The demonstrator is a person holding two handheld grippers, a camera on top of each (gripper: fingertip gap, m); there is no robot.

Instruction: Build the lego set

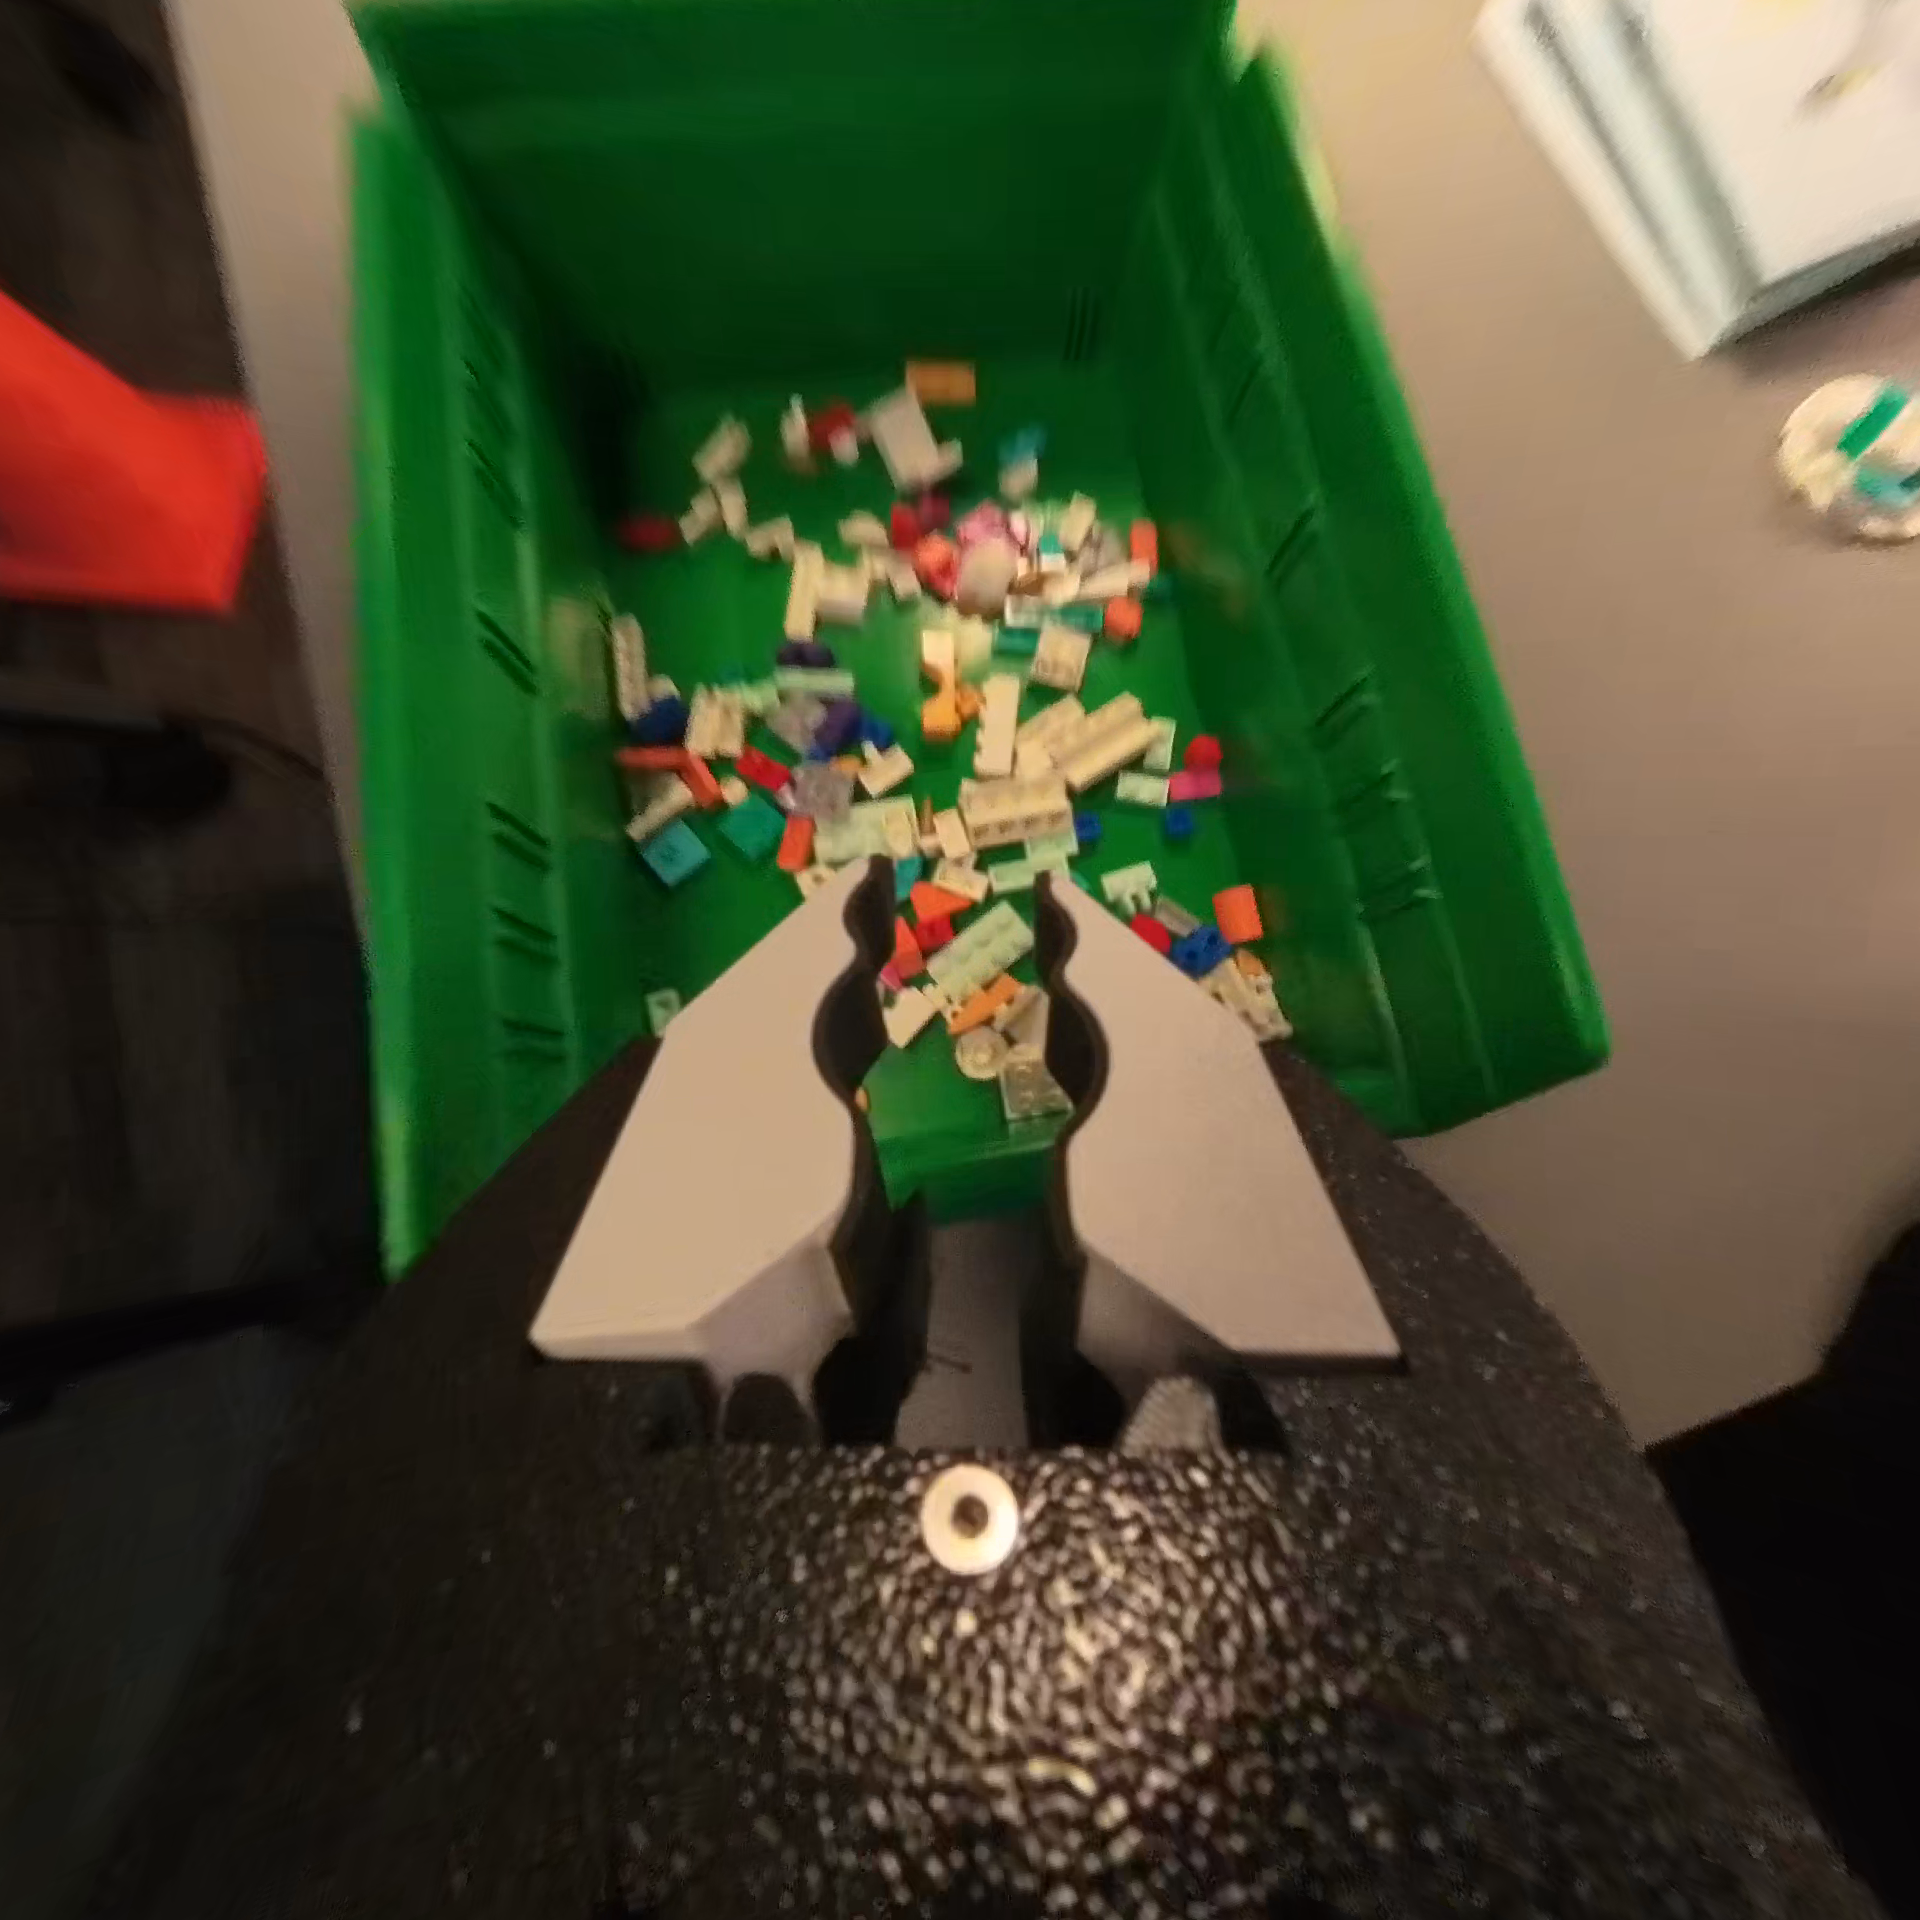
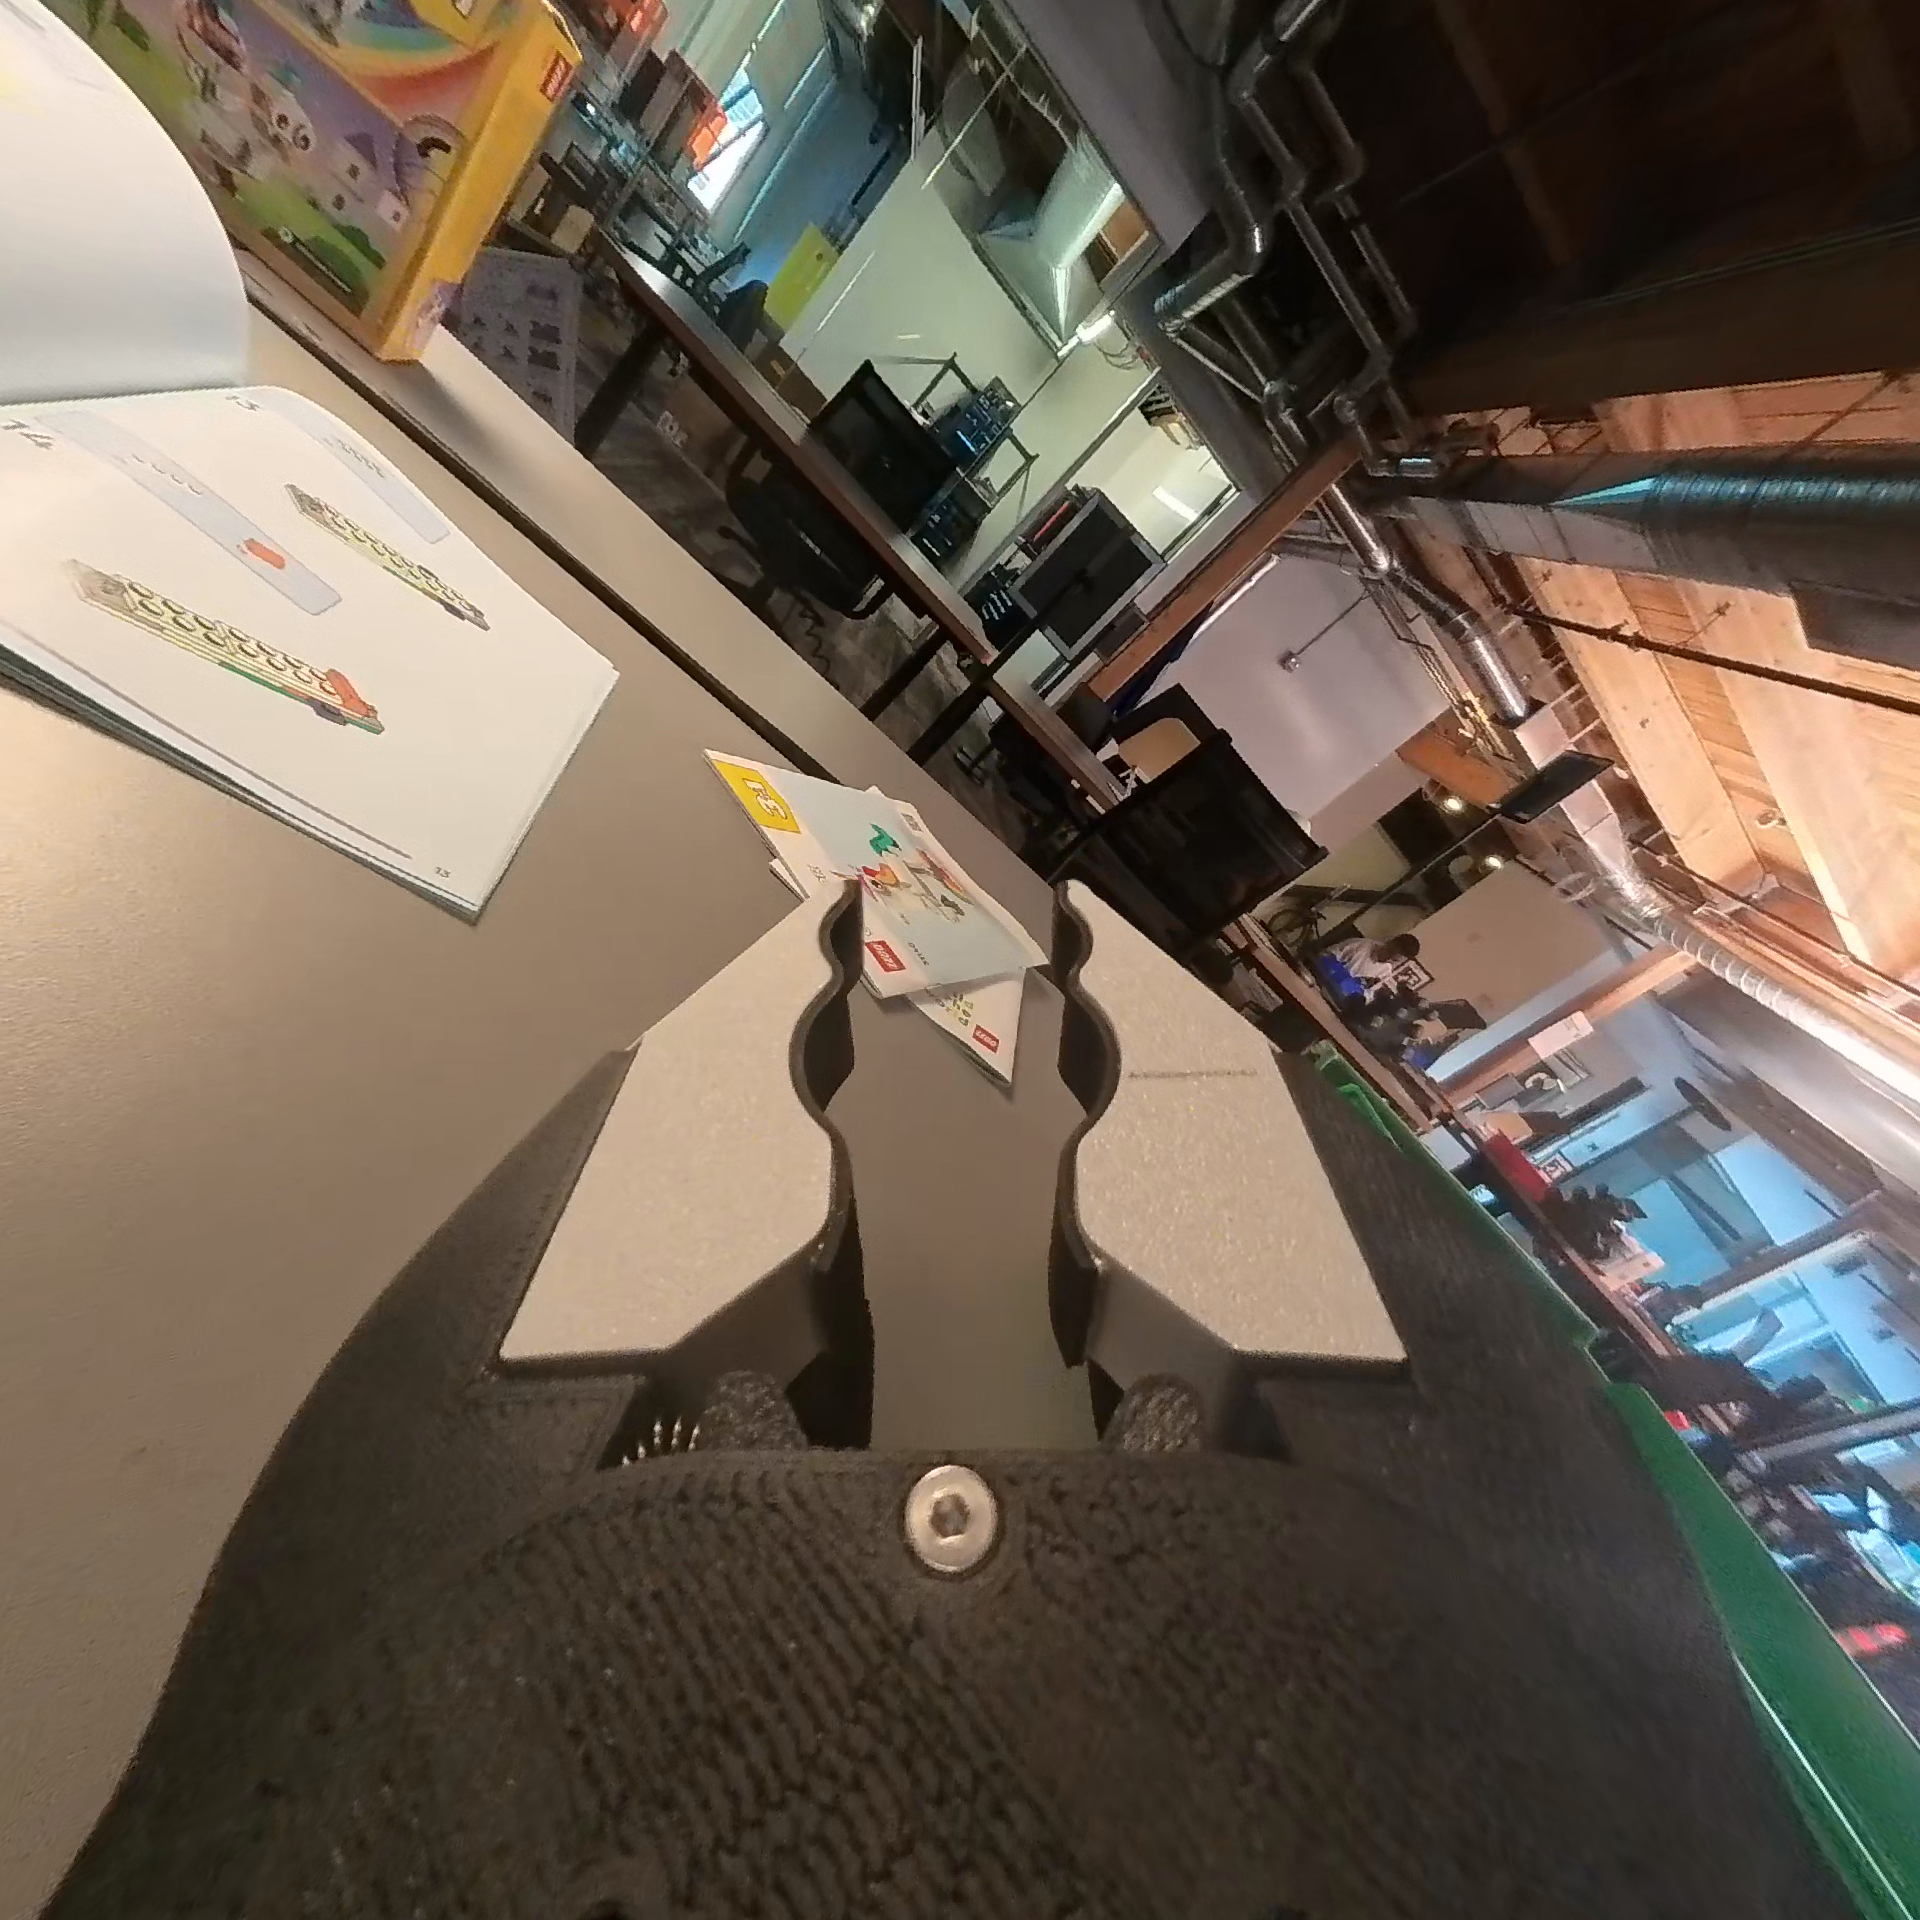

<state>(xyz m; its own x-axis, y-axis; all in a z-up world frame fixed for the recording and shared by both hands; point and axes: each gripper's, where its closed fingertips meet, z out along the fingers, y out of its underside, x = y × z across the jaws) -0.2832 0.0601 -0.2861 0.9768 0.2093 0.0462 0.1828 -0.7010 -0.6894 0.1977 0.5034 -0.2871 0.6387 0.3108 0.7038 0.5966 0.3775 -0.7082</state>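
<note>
A green plastic bin [image 1: 457, 644] fills the left wrist view, with several loose lego pieces [image 1: 997, 727] in white, orange, red, blue and teal scattered on its floor. My left gripper [image 1: 961, 878] is open and empty, held above the near end of the bin with its tips over the pieces. The view is blurred. My right gripper [image 2: 956, 904] is open and empty, tilted and low over the grey table [image 2: 260, 1039]. An open instruction booklet [image 2: 301, 644] lies to its left.
The lego box [image 2: 416, 177] stands at the table's far edge. Small leaflets [image 2: 904, 914] lie just beyond my right fingertips. The green bin's rim [image 2: 1662, 1507] runs along the right. A white booklet [image 1: 1714, 156] and a small plastic bag [image 1: 1860, 468] lie right of the bin. The grippers' ends are close to 65 cm from one another.
</note>
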